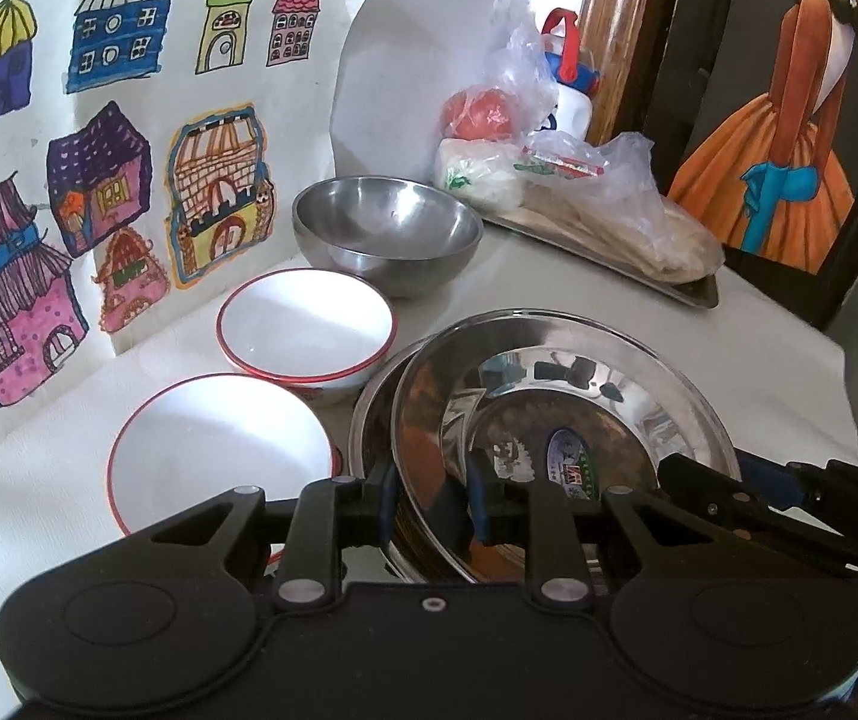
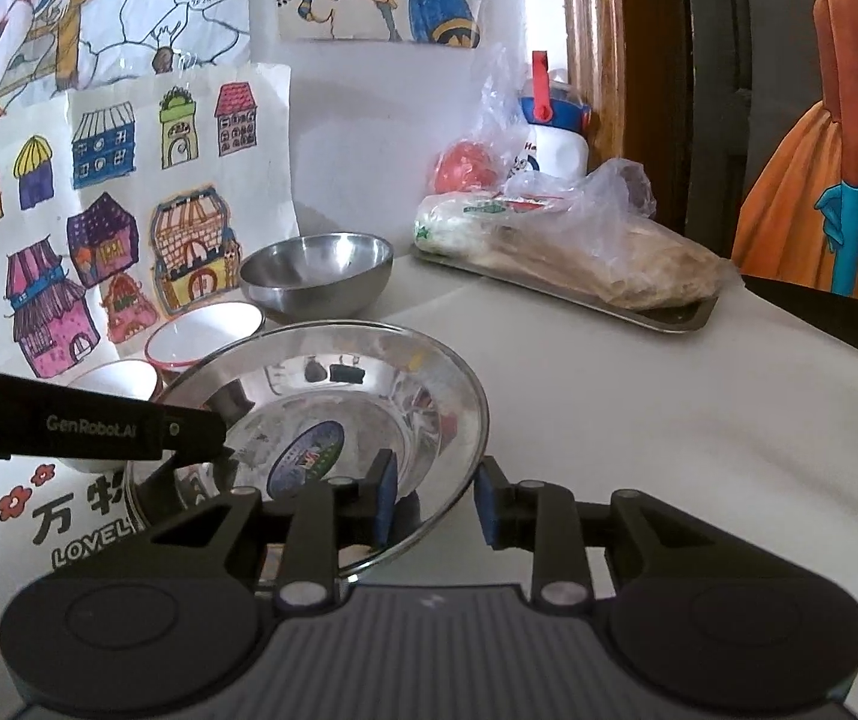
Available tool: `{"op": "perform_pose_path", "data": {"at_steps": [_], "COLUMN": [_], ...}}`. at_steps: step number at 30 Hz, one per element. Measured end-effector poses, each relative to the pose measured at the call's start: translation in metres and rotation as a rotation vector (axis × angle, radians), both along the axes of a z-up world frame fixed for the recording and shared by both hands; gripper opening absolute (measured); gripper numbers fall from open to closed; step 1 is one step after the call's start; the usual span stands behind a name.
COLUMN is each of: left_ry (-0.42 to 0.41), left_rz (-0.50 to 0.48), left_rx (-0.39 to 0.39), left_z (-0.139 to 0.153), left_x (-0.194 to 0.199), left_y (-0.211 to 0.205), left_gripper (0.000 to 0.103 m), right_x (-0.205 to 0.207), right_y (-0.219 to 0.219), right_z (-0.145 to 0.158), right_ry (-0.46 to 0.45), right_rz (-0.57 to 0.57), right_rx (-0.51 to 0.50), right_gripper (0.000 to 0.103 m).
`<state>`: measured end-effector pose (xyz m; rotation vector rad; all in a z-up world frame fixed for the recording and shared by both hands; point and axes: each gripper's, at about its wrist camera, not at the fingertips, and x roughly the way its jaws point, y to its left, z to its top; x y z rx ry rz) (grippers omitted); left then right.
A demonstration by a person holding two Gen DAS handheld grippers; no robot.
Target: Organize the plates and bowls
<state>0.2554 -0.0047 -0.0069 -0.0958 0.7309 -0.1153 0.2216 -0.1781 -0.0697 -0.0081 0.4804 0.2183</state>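
**Two grippers at the rim of a steel plate**

A shiny steel plate sits tilted at the front of the white table, with the right gripper straddling its near right rim. One blue pad lies inside the dish and the other stands outside, with a clear gap between that pad and the metal, so the jaws are open around the rim and not pressing it.

From the left wrist view, the left gripper straddles the same plate at its near left edge, blue pads on either side of the rim. The jaws are narrow, but whether they actually pinch the metal cannot be told. A second steel plate lies directly under the first, its edge peeking out on the left.

Just left of the plates stand two white bowls with red rims, the nearer bowl and the farther bowl, close together. Behind them is a steel bowl. Farther back on the right, a metal tray carries plastic bags of food, with a white bottle behind it. Children's drawings of houses lean against the wall.
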Motion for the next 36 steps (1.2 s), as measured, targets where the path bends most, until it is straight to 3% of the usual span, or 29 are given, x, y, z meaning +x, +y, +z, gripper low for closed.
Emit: {"op": "perform_pose_path", "data": {"at_steps": [36], "left_ry": [0.022], "left_rz": [0.004], "left_rx": [0.029], "left_z": [0.005], "left_x": [-0.010], "left_y": [0.000], "left_gripper": [0.027], "right_x": [0.007], "right_y": [0.015], "right_z": [-0.003], "right_ry": [0.002], "right_rz": [0.029], "right_rx": [-0.095], "right_gripper": [0.041]}}
